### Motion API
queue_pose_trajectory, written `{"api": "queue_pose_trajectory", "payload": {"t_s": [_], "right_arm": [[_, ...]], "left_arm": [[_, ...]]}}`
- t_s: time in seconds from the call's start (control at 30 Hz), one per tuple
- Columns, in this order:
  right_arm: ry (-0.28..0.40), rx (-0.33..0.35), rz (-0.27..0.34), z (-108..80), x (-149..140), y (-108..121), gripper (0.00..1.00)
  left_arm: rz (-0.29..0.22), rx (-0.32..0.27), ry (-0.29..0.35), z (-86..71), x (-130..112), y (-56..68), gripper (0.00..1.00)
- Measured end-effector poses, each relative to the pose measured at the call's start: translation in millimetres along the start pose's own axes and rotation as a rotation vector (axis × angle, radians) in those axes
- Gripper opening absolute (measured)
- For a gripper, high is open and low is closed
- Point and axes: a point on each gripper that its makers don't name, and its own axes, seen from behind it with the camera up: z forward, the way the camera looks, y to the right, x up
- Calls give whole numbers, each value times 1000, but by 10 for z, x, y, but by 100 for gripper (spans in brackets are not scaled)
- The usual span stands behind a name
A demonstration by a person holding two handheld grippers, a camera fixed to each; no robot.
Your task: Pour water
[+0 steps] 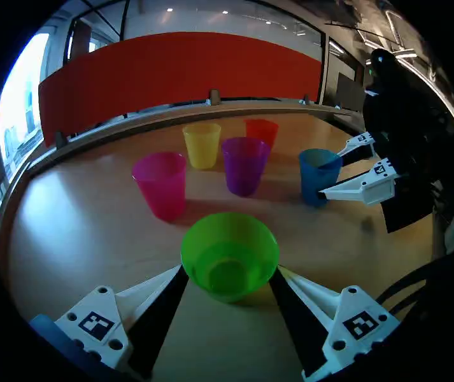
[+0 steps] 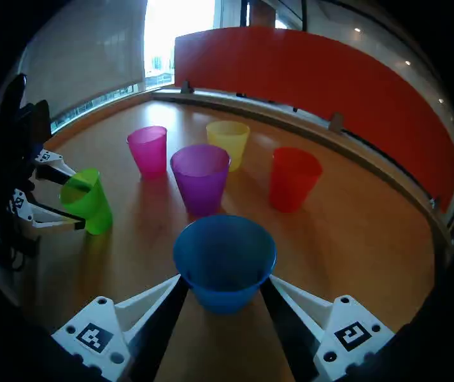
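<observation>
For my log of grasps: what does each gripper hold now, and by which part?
Left gripper clamps the green cup by its side walls, below the rim; right gripper the blue cup likewise.

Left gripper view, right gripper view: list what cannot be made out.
- Left gripper view: translucent green plastic cup hides fingertips of left gripper; grip unclear.
- Right gripper view: blue plastic cup hides fingertips of right gripper.
- Water in either cup: too dim.
- Left gripper view: translucent purple plastic cup covers base of red plastic cup.
</observation>
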Motion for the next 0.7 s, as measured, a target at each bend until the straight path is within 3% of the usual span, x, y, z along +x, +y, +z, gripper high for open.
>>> {"api": "queue_pose_trajectory", "payload": {"t_s": [0.57, 0.7], "right_arm": [[-33, -12, 5, -30, -103, 58, 84], [-45, -14, -7, -61, -160, 49, 91]], "left_arm": [[-26, 5, 1, -138, -44, -6, 89], [-29, 8, 1, -154, -54, -16, 90]]}}
